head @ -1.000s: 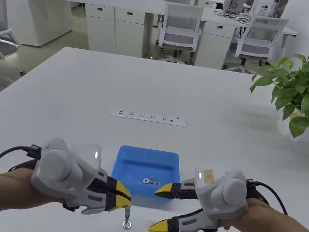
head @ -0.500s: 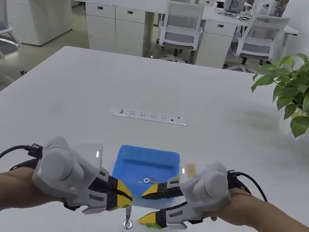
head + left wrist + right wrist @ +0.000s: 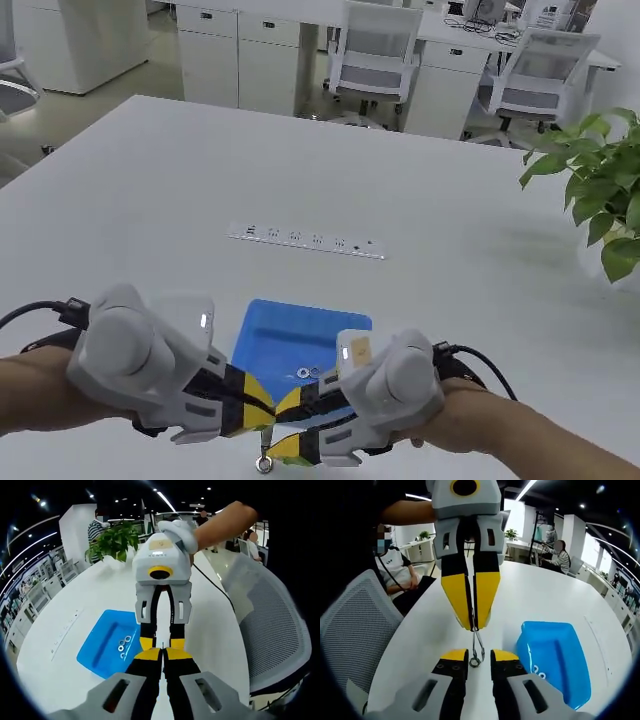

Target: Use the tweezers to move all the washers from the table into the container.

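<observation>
My left gripper is shut on thin metal tweezers, which hang point-down from its yellow tips just in front of the blue container. A small ring-shaped washer sits at the tweezers' lower end; whether it is pinched or lying on the table I cannot tell. My right gripper faces the left one, open, one jaw on each side of the tweezers. In the right gripper view its tips flank the washer. Three washers lie in the container.
A white power strip lies flat on the table beyond the container. A potted plant stands at the right edge. Office chairs and desks stand behind the table. A mesh chair stands close to the near edge.
My right gripper has moved left, up to the left gripper, so its jaws now flank the tweezers. The left gripper and the tweezers have stayed put.
</observation>
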